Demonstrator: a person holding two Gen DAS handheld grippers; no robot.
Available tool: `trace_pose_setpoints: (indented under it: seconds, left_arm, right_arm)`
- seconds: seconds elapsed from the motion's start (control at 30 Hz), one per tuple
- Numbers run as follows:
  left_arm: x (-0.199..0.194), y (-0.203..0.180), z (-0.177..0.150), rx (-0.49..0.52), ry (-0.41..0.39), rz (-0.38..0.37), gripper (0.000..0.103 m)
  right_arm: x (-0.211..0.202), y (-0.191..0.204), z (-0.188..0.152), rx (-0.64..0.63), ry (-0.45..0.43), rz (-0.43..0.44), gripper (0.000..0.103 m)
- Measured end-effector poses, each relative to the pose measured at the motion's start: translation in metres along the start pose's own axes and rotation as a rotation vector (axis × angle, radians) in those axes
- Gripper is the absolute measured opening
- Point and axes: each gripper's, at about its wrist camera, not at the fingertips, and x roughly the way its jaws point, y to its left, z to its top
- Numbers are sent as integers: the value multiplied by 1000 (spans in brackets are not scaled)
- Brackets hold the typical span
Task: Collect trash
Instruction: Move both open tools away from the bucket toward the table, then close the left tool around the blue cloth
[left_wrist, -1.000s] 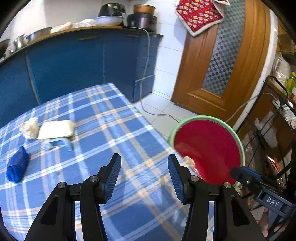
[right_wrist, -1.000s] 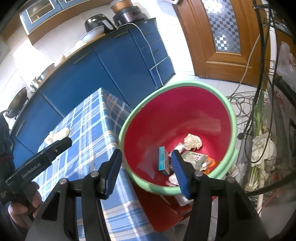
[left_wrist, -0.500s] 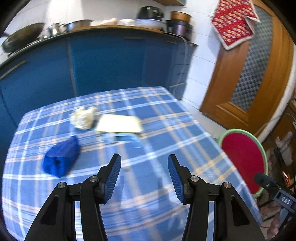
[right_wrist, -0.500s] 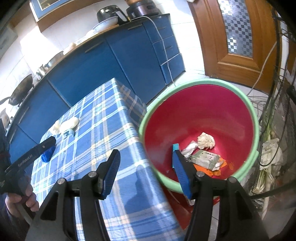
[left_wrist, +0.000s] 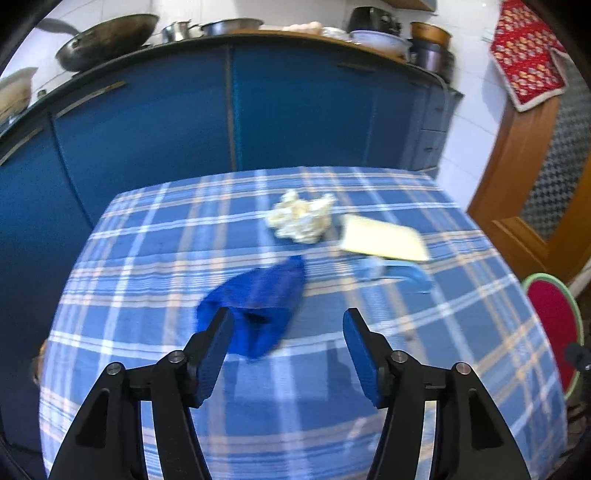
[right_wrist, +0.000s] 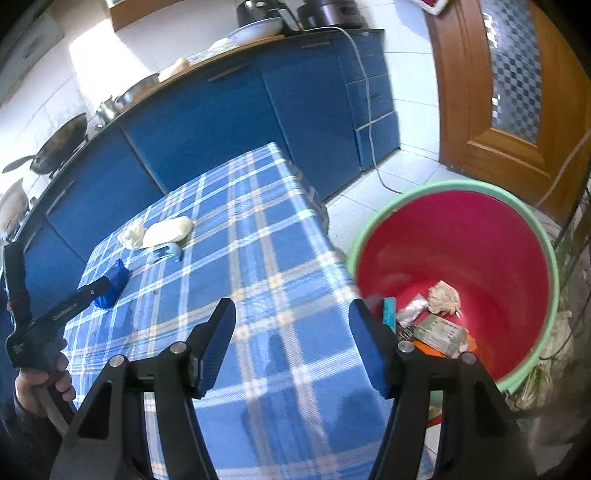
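On the blue plaid table (left_wrist: 147, 280) lie a crumpled blue wrapper (left_wrist: 258, 291), a crumpled white paper ball (left_wrist: 301, 218), a flat pale yellow packet (left_wrist: 382, 242) and a small light-blue piece (left_wrist: 391, 271). My left gripper (left_wrist: 288, 350) is open and empty, just in front of the blue wrapper. My right gripper (right_wrist: 291, 343) is open and empty over the table's right edge. The red bin with a green rim (right_wrist: 480, 258) stands on the floor right of the table and holds several trash pieces (right_wrist: 439, 314).
Blue kitchen cabinets (left_wrist: 221, 110) with pans on top run behind the table. A wooden door (right_wrist: 517, 92) is at the right. A white cable (right_wrist: 373, 140) trails down the cabinet to the floor. Cables and bags lie right of the bin.
My left gripper swung left from the bin toward the items and now faces the blue wrapper. My right gripper shifted left from over the bin to the table edge.
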Motion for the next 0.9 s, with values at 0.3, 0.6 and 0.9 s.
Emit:
trace_pose_setpoints:
  seconds: [0.3, 0.6, 0.9]
  left_arm:
    - [25, 22, 4, -19, 22, 37, 64]
    - [39, 29, -1, -65, 30, -11, 64]
    - [43, 35, 0, -104, 44, -53, 64]
  right_arm:
    - [29, 53, 17, -113, 20, 44, 66]
    - [74, 100, 28, -216, 69, 67, 66]
    - [126, 134, 34, -297, 133, 64, 66]
